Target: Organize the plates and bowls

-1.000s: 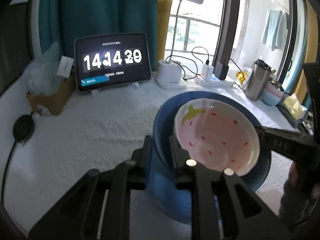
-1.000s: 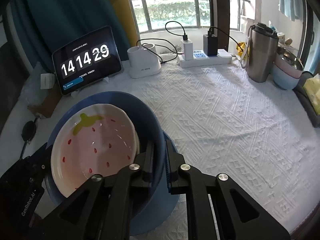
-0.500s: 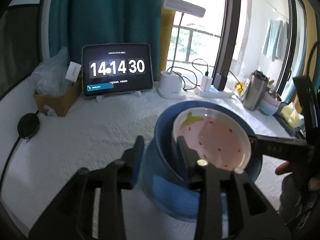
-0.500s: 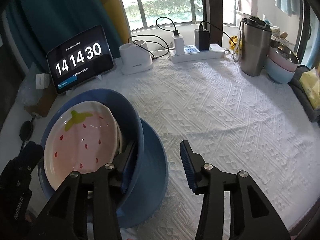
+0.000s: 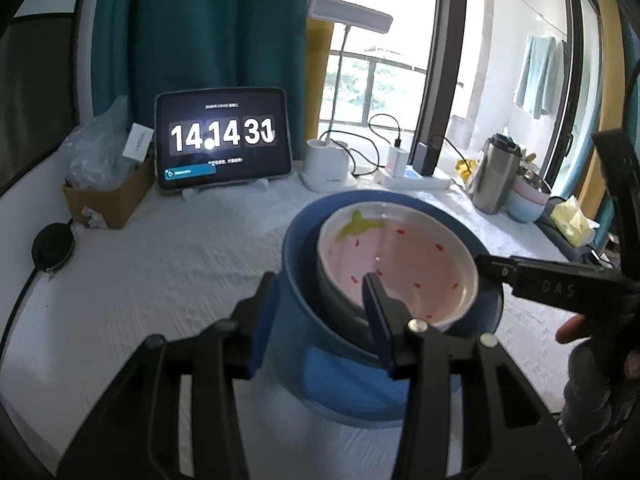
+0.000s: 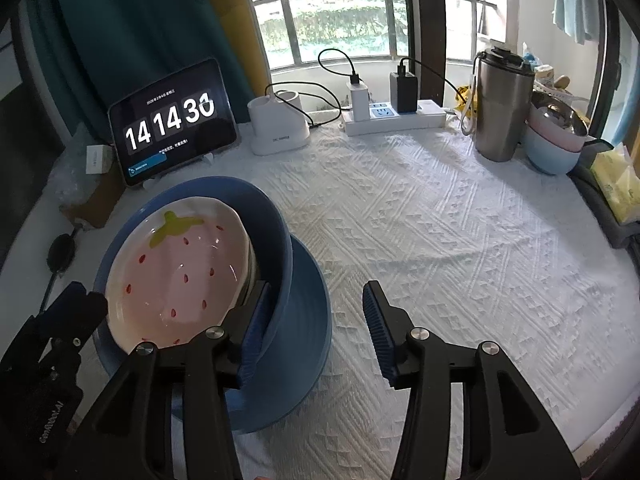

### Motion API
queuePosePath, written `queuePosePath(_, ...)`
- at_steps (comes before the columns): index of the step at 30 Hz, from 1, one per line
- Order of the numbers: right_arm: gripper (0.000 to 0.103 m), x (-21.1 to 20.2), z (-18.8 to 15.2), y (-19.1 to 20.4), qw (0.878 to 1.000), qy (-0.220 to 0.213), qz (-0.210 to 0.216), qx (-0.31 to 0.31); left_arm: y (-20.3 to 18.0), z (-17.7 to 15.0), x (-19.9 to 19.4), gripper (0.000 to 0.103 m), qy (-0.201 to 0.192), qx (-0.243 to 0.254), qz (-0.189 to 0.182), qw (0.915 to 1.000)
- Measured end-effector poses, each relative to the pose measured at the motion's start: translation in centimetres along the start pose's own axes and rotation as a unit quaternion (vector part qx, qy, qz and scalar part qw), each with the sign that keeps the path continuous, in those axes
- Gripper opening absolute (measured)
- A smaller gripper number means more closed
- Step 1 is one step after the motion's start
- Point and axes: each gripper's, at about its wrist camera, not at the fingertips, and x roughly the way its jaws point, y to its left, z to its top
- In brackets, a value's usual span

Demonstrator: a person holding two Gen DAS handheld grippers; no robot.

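**Stack set down, both grippers letting go**

On my left, the left gripper has just been opening; its jaws straddle the rim of the blue bowl, and its pads look clear of it. The strawberry dish sits nested in that bowl, which stands on the blue plate, on the white tablecloth. The right gripper has also just been opening: one finger lies inside the bowl's far wall, the other hangs over bare cloth, gripping nothing.

I judge this stack finished; the pastel bowls beside the steel tumbler look already nested, so little seems left.

Readable writing: the tablet clock shows 14 14 31, and "GenRobot.AI" runs along the left gripper's body in the right wrist view.
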Motion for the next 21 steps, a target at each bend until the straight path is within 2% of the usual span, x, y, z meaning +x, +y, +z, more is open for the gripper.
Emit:
queuePosePath(15,0.052,-3.2,-2.5,-0.1,0.998,-0.055,0.005,-0.021,-1.4,-1.5,-1.6,0.048,-0.013,0.013,-0.006,0.9998)
queuePosePath(17,0.052,-3.5,-2.8,0.0,0.998,-0.06,-0.008,-0.025,-1.4,-1.6,-1.9,0.062,-0.016,0.013,-0.006,0.9998)
queuePosePath(18,0.052,-3.7,-3.0,-0.1,0.998,-0.064,-0.011,-0.026,-1.4,-1.6,-2.1,0.073,-0.019,0.012,-0.007,0.9997)
queuePosePath(19,0.052,-3.8,-3.2,-0.3,0.998,-0.065,-0.011,-0.024,-1.5,-1.7,-2.3,0.079,-0.022,0.012,-0.008,0.9997)
queuePosePath(21,0.052,-4.0,-3.5,-0.7,0.997,-0.067,-0.012,-0.021,-1.8,-1.9,-2.7,0.079,-0.026,0.015,-0.008,0.9995)
